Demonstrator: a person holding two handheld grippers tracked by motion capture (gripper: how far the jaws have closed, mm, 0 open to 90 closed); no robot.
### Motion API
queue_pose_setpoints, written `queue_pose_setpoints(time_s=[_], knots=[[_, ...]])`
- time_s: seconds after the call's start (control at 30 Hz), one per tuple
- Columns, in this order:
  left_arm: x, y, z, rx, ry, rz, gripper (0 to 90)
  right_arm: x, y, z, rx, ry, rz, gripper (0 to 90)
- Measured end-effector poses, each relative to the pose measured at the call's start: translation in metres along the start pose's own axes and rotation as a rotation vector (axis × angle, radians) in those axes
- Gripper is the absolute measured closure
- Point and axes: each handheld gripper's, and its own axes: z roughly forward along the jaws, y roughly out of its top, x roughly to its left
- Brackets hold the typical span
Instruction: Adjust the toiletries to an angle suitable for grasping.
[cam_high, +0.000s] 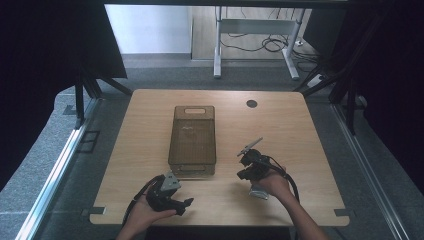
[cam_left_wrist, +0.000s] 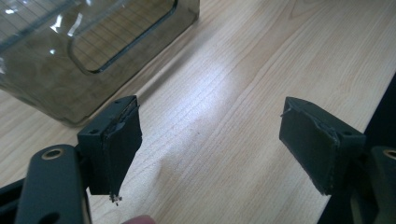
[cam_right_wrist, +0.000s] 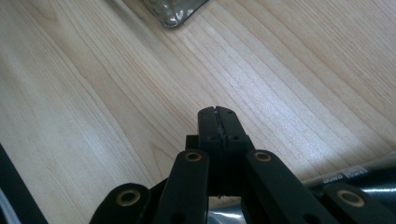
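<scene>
Two hand-held grippers near a smoky clear bin on a wooden table.

The table (cam_high: 300, 130) carries the bin (cam_high: 193, 137) at its middle. The left gripper (cam_left_wrist: 210, 144), just off the bin's near-left corner, has its jaws spread wide with nothing between them. The right gripper (cam_right_wrist: 218, 122), near the bin's right side, has its jaws pressed together, gripping nothing.

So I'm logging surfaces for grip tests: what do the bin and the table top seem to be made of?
The bin looks like smoke-tinted see-through plastic: the wood shows through its glossy wall in the left gripper view, and a faint grid pattern marks it. The table top looks like pale wood or wood-look laminate, with straight grain lines and a soft sheen; which, I cannot tell.
</scene>
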Motion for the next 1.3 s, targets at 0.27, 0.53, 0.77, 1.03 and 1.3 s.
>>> queue_pose_setpoints(time_s=[0.27,0.53,0.77,1.03,1.3], knots=[[0.005,-0.001,0.000,0.007,0.009,-0.014,21.1,0.001,0.006,0.007,0.093,-0.026,-0.036,89.4],[0.003,-0.001,0.003,0.017,0.006,-0.009,21.1,-0.006,-0.001,0.022,0.147,-0.043,-0.036,89.4],[0.004,-0.002,0.003,0.016,0.011,-0.014,21.2,-0.008,-0.005,0.024,0.170,-0.032,-0.030,89.4],[0.003,-0.002,0.005,0.020,0.010,-0.011,21.1,-0.011,-0.008,0.023,0.197,-0.026,-0.022,89.4],[0.004,-0.003,0.007,0.021,0.010,-0.017,21.2,-0.014,-0.014,0.021,0.199,-0.019,-0.001,89.5]])
